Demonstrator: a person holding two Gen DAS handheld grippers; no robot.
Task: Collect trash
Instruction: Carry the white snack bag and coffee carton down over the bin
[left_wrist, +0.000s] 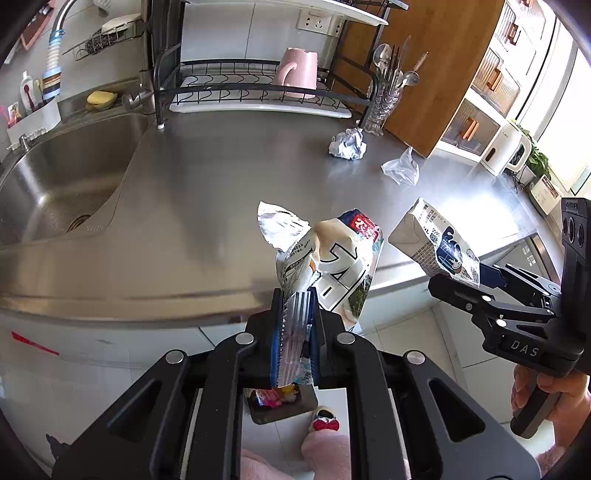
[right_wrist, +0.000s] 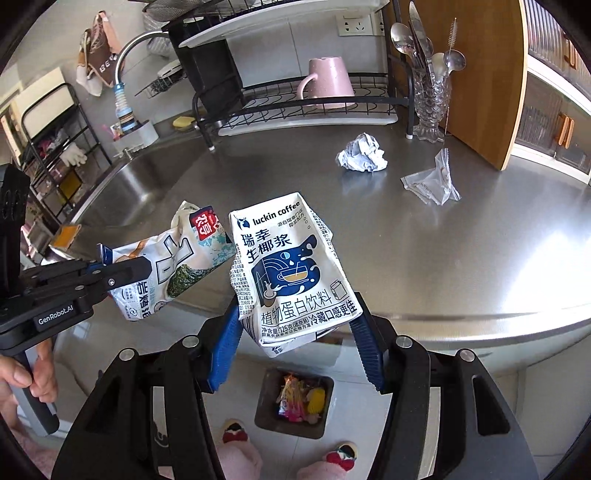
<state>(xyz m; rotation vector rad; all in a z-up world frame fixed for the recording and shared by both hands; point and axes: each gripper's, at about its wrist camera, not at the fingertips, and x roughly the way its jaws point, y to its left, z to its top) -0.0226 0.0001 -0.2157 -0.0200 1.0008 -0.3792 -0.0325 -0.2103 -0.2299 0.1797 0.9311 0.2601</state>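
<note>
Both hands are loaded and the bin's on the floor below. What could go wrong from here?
1. The left hand-held gripper pinches only the snack bag's sealed edge; it may slip out.
2. The drink carton sits tilted in the right hand-held gripper; it could miss the small trash bin, near slippered feet.

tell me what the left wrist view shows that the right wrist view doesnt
Only the left wrist view shows the white kettle at the far right and the sink's drain. Only the right wrist view shows the carton's printed front, the black shelf rack at left and the whole trash bin on the floor. Both show the snack bag in the left gripper, the crumpled paper, the clear wrapper and the pink mug.
</note>
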